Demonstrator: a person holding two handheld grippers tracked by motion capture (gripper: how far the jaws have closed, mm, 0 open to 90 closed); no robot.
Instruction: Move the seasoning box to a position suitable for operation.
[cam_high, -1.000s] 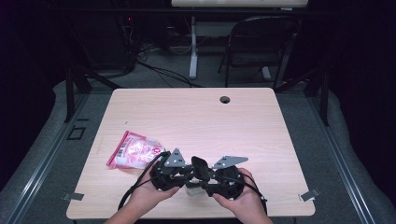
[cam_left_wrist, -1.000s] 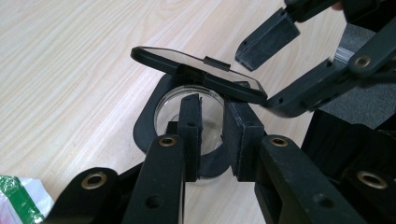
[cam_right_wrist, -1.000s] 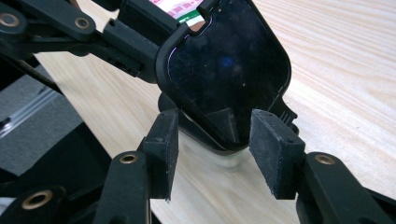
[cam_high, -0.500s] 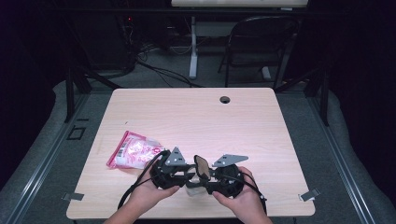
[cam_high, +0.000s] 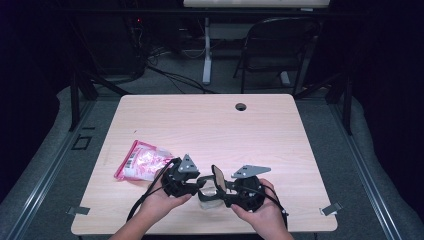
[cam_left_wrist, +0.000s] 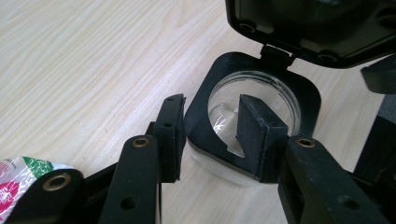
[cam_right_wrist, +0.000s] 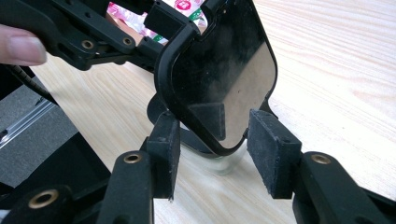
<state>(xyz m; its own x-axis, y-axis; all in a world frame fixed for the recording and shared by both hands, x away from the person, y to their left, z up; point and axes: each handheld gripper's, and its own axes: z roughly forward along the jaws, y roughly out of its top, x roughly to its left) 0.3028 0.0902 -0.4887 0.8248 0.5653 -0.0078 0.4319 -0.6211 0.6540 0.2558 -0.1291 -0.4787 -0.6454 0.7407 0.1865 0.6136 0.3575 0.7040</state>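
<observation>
A small clear jar (cam_high: 209, 197) with a black square collar (cam_left_wrist: 306, 93) stands near the table's front edge, between both grippers. Its hinged black lid (cam_high: 218, 175) stands swung up, the shiny inside (cam_right_wrist: 233, 88) facing my right gripper. My left gripper (cam_left_wrist: 212, 135) is open; its jaws have just been opening. One pad sits outside the collar and the other over the round mouth (cam_left_wrist: 275, 93). My right gripper (cam_right_wrist: 215, 144) is open, its jaws having just closed a little around the lid's lower end without pressing on it.
A pink and white snack packet (cam_high: 142, 161) lies on the wooden table (cam_high: 210, 125), left of the left hand. A round cable hole (cam_high: 241, 106) sits near the far edge. Beyond the table stand a folding chair (cam_high: 280, 45) and floor cables.
The black lid has swung up to stand open between the grippers. The left gripper has shifted slightly and its jaws have spread. The right hand has stayed put.
</observation>
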